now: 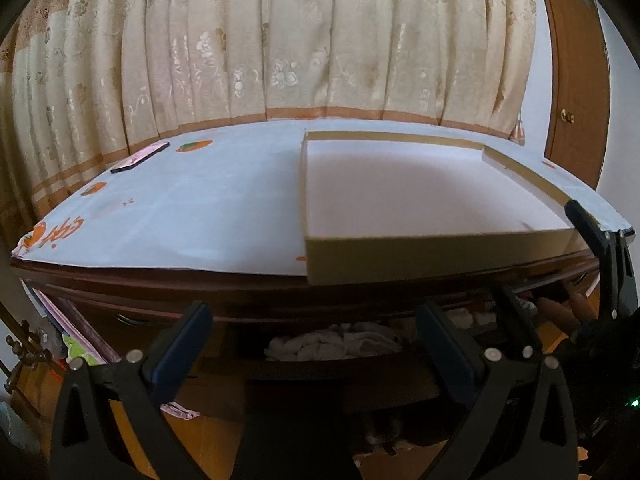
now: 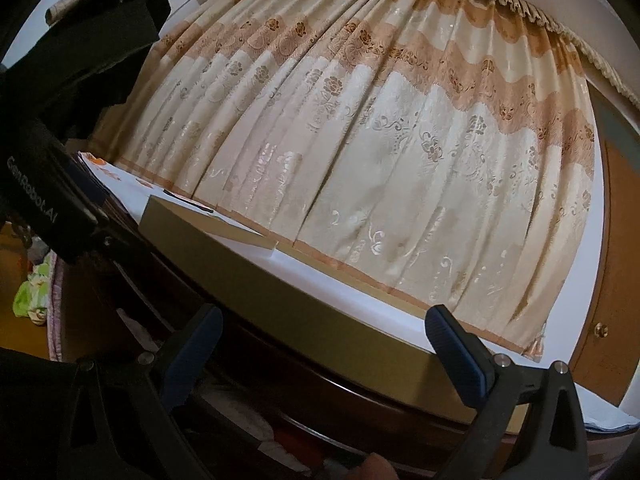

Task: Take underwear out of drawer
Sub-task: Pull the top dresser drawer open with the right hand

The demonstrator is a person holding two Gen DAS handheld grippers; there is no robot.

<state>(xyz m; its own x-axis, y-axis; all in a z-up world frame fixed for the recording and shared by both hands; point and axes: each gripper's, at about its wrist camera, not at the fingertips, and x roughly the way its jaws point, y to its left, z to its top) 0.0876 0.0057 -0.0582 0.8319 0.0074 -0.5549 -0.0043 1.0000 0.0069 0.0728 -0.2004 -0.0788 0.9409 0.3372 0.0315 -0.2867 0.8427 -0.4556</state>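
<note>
In the left wrist view a dark wooden dresser has its top drawer (image 1: 320, 372) pulled partly out. White bundled underwear (image 1: 332, 346) lies inside it, with more white pieces (image 1: 468, 318) further right. My left gripper (image 1: 316, 344) is open and empty in front of the drawer opening. My right gripper (image 1: 560, 264) shows at the right edge of this view, open, beside the drawer. In the right wrist view my right gripper (image 2: 324, 344) is open and empty near the dresser's front edge, with pale cloth (image 2: 248, 420) below it in the drawer.
A shallow open cardboard box (image 1: 432, 256) sits on the dresser top on a white printed cloth (image 1: 180, 208); it also shows in the right wrist view (image 2: 304, 312). A phone (image 1: 140, 157) lies at back left. Curtains (image 1: 280, 48) hang behind. A wooden door (image 1: 576, 92) stands right.
</note>
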